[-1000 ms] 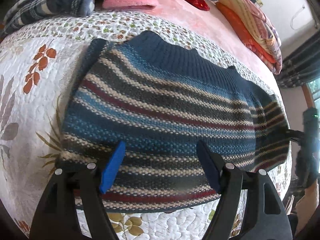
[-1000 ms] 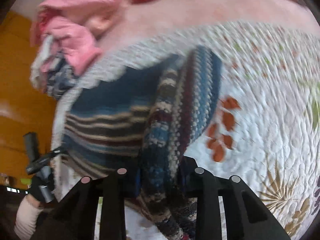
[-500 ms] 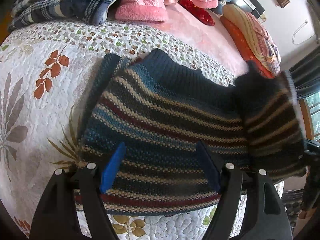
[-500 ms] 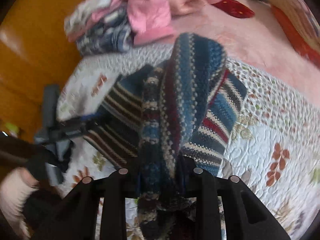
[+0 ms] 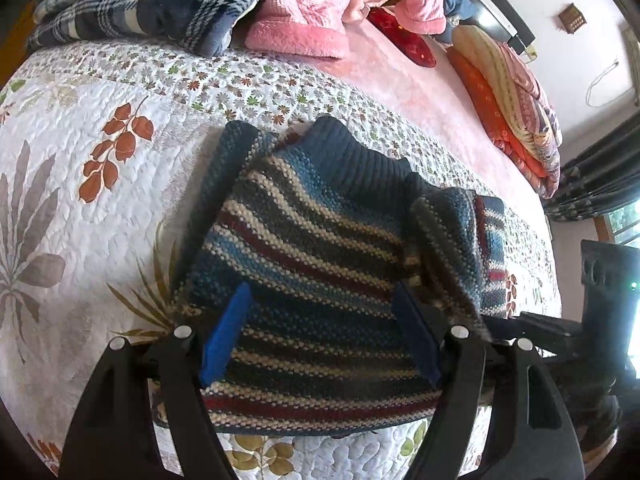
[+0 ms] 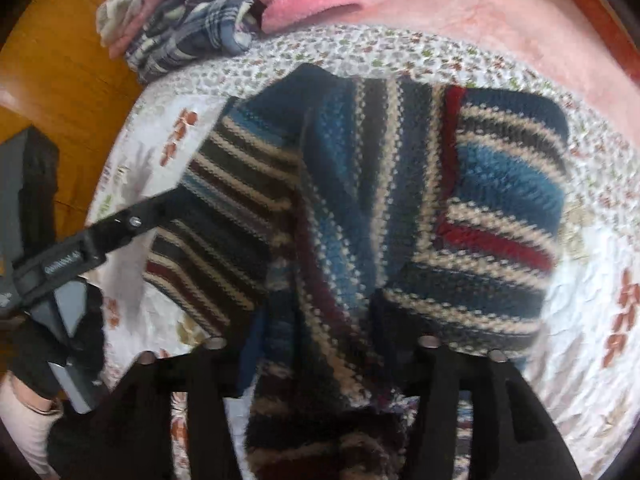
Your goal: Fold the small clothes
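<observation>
A home bedroom: a bed with a floral quilt (image 5: 80, 128), folded blankets (image 5: 516, 116), heaped clothes (image 5: 312, 4), and dark curtains (image 5: 600, 184) beyond the jaws.

Left tongs (image 5: 320, 336): black plastic arms with silver screw heads at the knuckles and blue pads (image 5: 224, 336) on the inner faces. Right tongs (image 6: 320, 356): the same black arms and silver screws. At lower left of the right view, a black glove (image 6: 60, 344) over a pale sleeve (image 6: 20, 420).

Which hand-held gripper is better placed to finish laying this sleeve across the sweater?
Right hand-held gripper: it is shut on the sleeve, raised over the sweater. The left is open, holding nothing.
</observation>
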The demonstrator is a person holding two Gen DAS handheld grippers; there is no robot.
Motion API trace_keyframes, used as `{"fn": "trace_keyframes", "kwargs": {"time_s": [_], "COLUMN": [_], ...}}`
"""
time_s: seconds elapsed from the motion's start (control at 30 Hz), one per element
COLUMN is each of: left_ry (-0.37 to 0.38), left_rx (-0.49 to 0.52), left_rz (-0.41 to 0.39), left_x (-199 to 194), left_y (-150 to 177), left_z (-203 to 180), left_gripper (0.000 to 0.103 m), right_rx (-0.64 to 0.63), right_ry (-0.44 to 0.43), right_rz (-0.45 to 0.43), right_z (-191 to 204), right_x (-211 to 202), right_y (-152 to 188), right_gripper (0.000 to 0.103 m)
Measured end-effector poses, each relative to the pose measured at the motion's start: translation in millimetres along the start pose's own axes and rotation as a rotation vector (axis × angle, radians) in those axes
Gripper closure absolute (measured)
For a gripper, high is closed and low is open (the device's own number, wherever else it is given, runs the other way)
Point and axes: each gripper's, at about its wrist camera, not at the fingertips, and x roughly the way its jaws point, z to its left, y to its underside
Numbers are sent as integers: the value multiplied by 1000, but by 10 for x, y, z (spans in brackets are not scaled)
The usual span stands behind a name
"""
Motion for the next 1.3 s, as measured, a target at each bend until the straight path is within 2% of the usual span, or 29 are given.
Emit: {"fn": "trace_keyframes", "kwargs": {"time_s": [0.07,0.17,0.23,0.37,0.4,0.53,0.63,0.83,1.03,1.2,1.3], "left_ry": [23,76,113,163,168,202,224,283,269,248,234], "left_rx": [-5,-7,-11,-11,-8,-16,-28,-68,18,84,129], "left_rz": [10,34,53,98,107,143,158,190,205,191,175], "left_x": [11,46,79,188,220,377,482,728,845,856,825], "left_y": [10,36,59,140,162,248,289,317,359,341,310], "left_z": [-21,-93,-156,-296,-326,-419,-470,-677,-929,-1065,-1135], "left_gripper": [30,30,30,28,28,28,28,27,28,61,73], "right_rx": [14,70,87,118,139,204,237,150,149,181,196], "right_ry": [-57,-190,-218,-132,-110,-109,-87,-45,-18,-12,-12], "right_rz": [-12,-60,-98,-138,-132,-137,-104,-99,-85,-95,-105], "right_z": [3,-96,-171,-447,-533,-927,-1075,-993,-1044,-1134,-1192], "right_x": [-55,-330,-541,-929,-961,-979,-854,-764,-687,-660,-675], "right_y": [4,60,122,379,457,788,835,777,797,764,778], "right_gripper": [44,44,42,34,28,27,29,29,29,30,30]}}
